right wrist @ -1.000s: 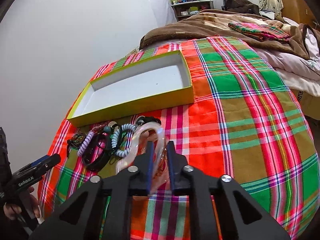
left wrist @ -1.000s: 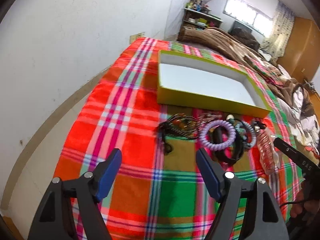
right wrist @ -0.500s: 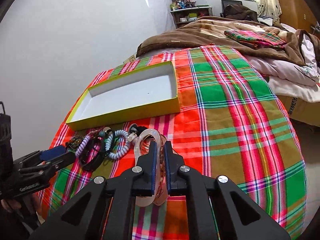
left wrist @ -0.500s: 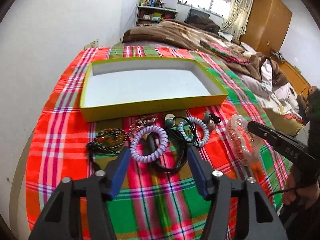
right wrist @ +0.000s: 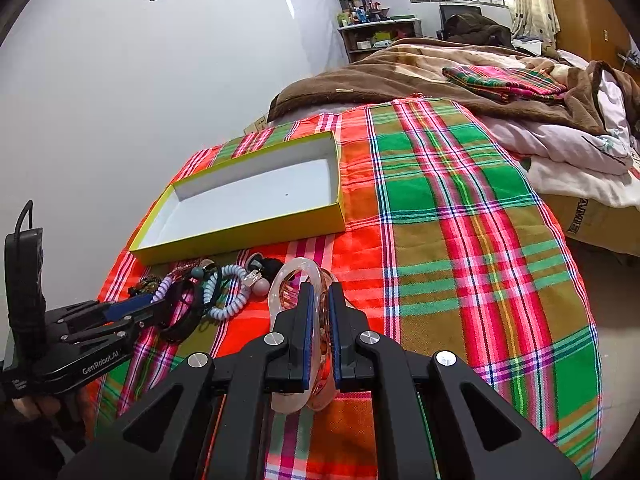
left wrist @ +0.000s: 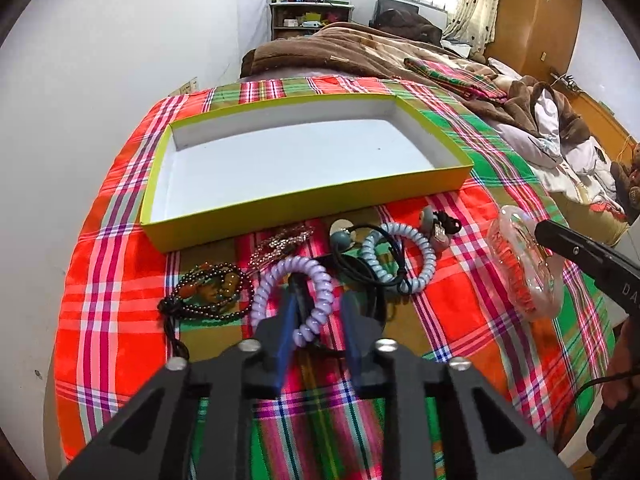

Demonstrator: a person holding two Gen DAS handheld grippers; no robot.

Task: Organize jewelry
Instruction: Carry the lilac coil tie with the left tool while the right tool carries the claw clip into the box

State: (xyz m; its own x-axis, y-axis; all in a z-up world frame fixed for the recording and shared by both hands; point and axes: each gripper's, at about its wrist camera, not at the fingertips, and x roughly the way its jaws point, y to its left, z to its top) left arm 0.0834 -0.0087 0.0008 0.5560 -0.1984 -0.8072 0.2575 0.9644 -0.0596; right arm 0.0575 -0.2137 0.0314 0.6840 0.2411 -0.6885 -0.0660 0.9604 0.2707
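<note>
Left wrist view: looks forward and down along the left tongs [left wrist: 320,312], close over the plaid-covered bed [left wrist: 460,292], facing the shallow yellow-green cardboard box [left wrist: 304,200] head-on, window beyond. Right tongs [left wrist: 536,232] enter at its right edge.

Right wrist view: sits further right, same low height, along the right tongs [right wrist: 319,320], facing the box [right wrist: 244,232] obliquely from its right end. Left tongs [right wrist: 160,308] enter at lower left.

Shared: box, pale blue coiled band [left wrist: 400,256] [right wrist: 226,292], bed, brown blanket [left wrist: 360,52] [right wrist: 400,76], window wall.
</note>
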